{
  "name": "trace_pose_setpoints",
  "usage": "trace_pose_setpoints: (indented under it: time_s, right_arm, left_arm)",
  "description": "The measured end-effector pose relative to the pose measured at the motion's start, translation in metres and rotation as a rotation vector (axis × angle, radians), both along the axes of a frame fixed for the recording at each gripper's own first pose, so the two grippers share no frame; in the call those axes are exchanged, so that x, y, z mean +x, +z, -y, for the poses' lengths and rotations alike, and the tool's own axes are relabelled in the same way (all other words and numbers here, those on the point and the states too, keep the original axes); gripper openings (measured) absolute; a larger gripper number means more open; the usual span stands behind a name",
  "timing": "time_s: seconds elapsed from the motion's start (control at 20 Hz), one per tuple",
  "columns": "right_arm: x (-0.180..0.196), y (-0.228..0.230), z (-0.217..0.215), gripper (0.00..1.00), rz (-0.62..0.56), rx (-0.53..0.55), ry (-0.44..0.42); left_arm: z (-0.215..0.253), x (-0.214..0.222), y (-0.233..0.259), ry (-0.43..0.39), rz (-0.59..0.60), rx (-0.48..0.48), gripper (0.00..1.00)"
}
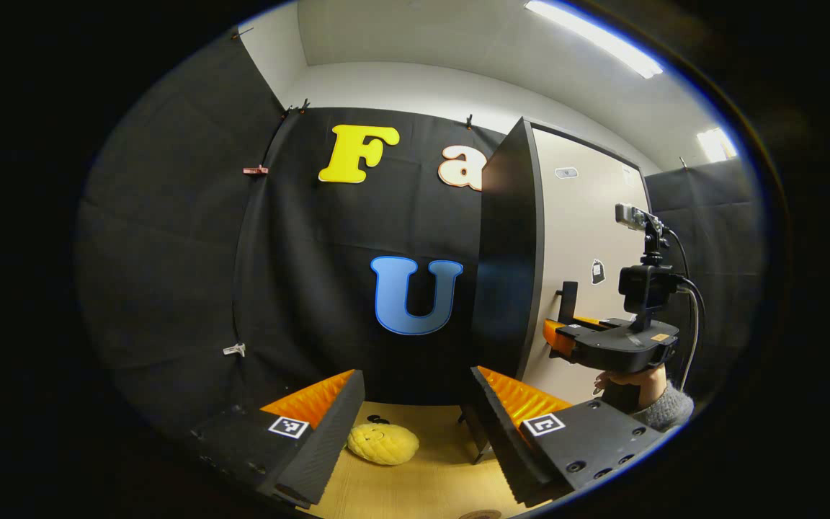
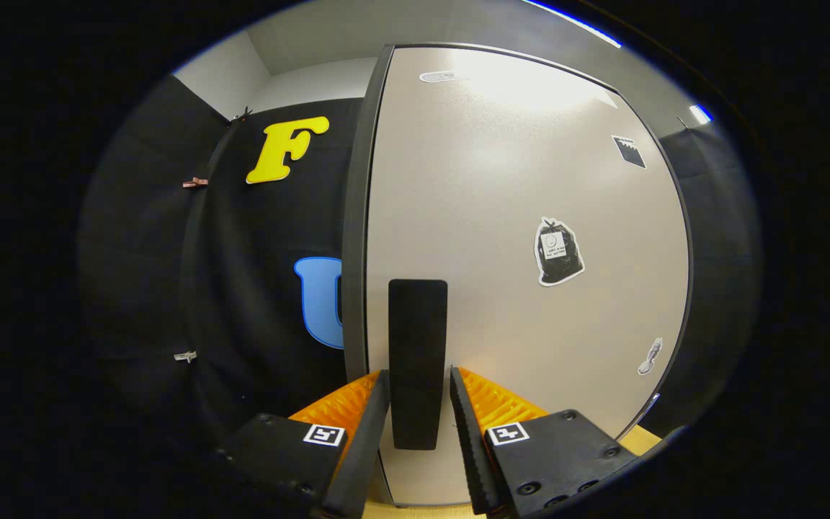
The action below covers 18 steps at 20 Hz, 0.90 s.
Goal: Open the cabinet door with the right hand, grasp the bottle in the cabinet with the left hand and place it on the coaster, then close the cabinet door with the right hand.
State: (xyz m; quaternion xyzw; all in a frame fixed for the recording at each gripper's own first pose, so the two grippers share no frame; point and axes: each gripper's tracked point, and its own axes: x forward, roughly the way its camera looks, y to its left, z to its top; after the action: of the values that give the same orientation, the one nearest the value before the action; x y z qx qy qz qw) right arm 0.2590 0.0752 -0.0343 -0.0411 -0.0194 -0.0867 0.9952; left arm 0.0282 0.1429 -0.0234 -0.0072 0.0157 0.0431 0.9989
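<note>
One cabinet door point(image 2: 516, 216) dominates the right gripper view, pale, tall and seemingly shut or nearly so, with a dark cabinet side point(image 1: 509, 252) seen edge-on in the left gripper view. The bottle presumably sits behind that door, hidden for now, and a coaster cannot be picked out. Below lies the wooden table point(image 1: 429, 483), carrying a yellow knobbly toy point(image 1: 383, 442) near the left tongs.

The right tongs point(image 2: 418, 407) straddle the black vertical door handle point(image 2: 418, 360), their jaws apart with the handle between them; whether the fingers already press on it I cannot tell. In the left gripper view the same right tongs point(image 1: 566, 335) appear at the handle point(image 1: 568, 301), held by a hand point(image 1: 627, 378) in a grey sleeve point(image 1: 667, 409). The left tongs point(image 1: 415, 411) hang open and empty over the table.

To open well, the jaws should clamp squarely on the handle's middle, then pull along the door's arc rather than straight back, lest the grip slip. The left tongs had best stay clear of the swing.
</note>
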Motion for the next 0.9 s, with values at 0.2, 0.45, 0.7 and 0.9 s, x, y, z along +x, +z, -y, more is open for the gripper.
trace_pose_setpoints:
  time_s: [0.2, 0.45, 0.7, 0.9]
  right_arm:
    - [0.001, 0.0, 0.001, 0.37, 0.018, -0.016, -0.027]
    - [-0.002, -0.001, 0.0, 0.11, -0.009, -0.022, -0.002]
    - [-0.02, 0.002, -0.008, 0.11, -0.023, -0.026, 0.055]
    - [-0.033, 0.004, -0.012, 0.11, -0.038, -0.029, 0.094]
  left_arm:
    - [-0.001, -0.003, 0.0, 0.006, 0.001, 0.0, 0.92]
    - [-0.001, -0.009, 0.001, 0.006, 0.004, -0.003, 0.93]
    - [0.002, -0.009, 0.008, -0.003, 0.015, 0.008, 0.92]
    - [0.02, -0.023, 0.011, -0.028, 0.024, 0.011, 0.92]
